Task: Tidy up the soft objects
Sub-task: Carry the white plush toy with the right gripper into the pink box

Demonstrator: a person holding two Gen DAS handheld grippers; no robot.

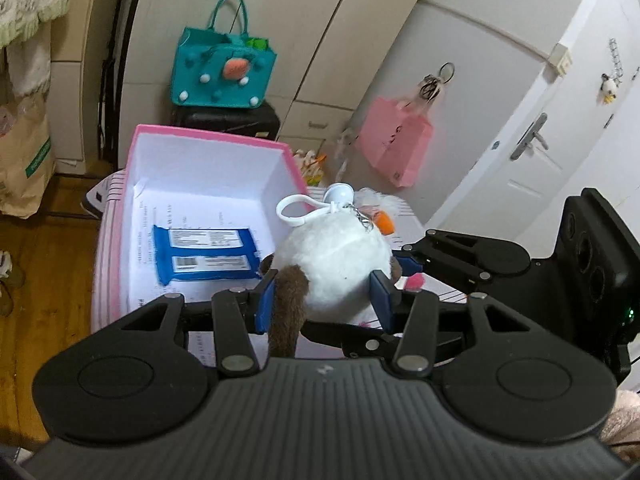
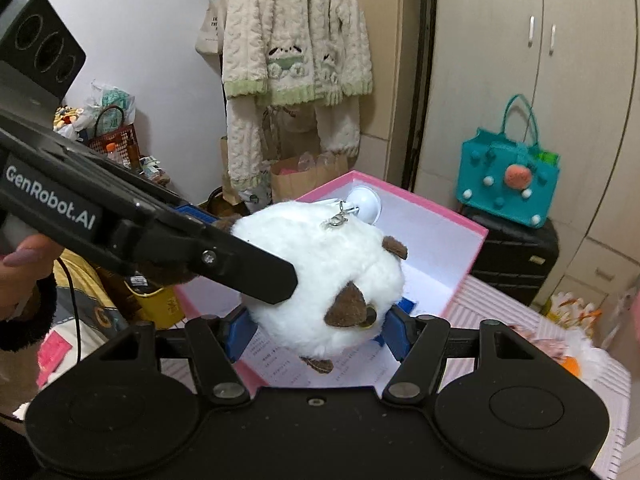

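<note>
Your left claw (image 1: 323, 298) grips the white plush toy (image 1: 336, 256) above the pink box (image 1: 208, 184); the right claw (image 1: 408, 262) pinches its far side.

Left gripper (image 1: 324, 292): pointing downward at a slant, blue pads pressed on both sides of the white plush toy (image 1: 336, 256). Right gripper (image 2: 316, 328): same downward slant, pads clamped on the toy's other end, crossing in front of the left. A hand (image 2: 20, 276) with a dark furry cuff grips the left handle.
</note>
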